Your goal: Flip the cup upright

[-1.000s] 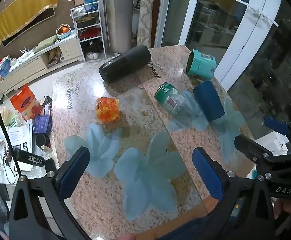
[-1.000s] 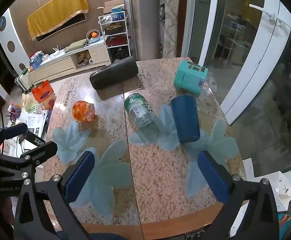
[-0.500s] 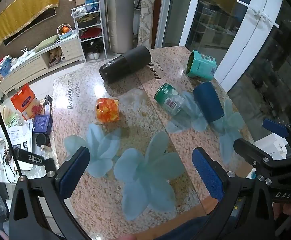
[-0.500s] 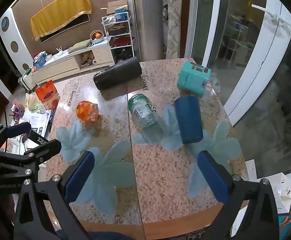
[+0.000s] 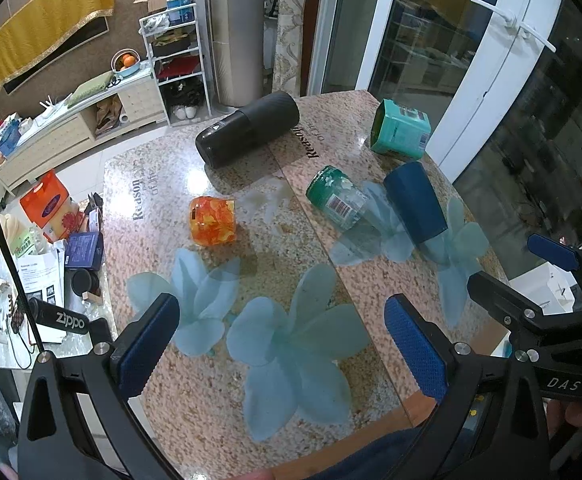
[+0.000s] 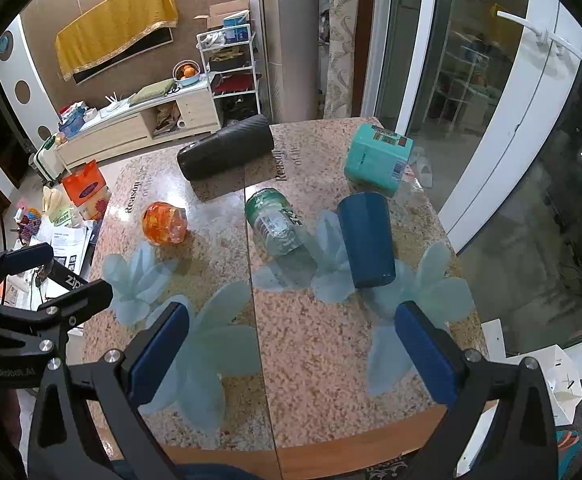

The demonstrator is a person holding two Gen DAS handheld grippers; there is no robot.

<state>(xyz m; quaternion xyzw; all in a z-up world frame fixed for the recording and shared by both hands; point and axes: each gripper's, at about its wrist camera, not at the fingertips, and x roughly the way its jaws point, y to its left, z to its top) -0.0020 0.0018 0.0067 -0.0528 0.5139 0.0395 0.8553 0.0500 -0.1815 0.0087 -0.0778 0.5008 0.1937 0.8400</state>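
Granite-patterned table with pale flower decals carries the dark blue cup, lying on its side on the right half, long axis running toward and away from the claws. Right gripper, wide open and empty, sits nearer; left gripper, likewise open and empty, is farther. Beside the cup lie a green-labelled bottle, teal box, black flask and orange jar.

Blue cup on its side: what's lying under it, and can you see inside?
The blue cup lies on the table, across a pale blue flower print. Its interior cannot be seen from either view. The plastic bottle lies beside it.
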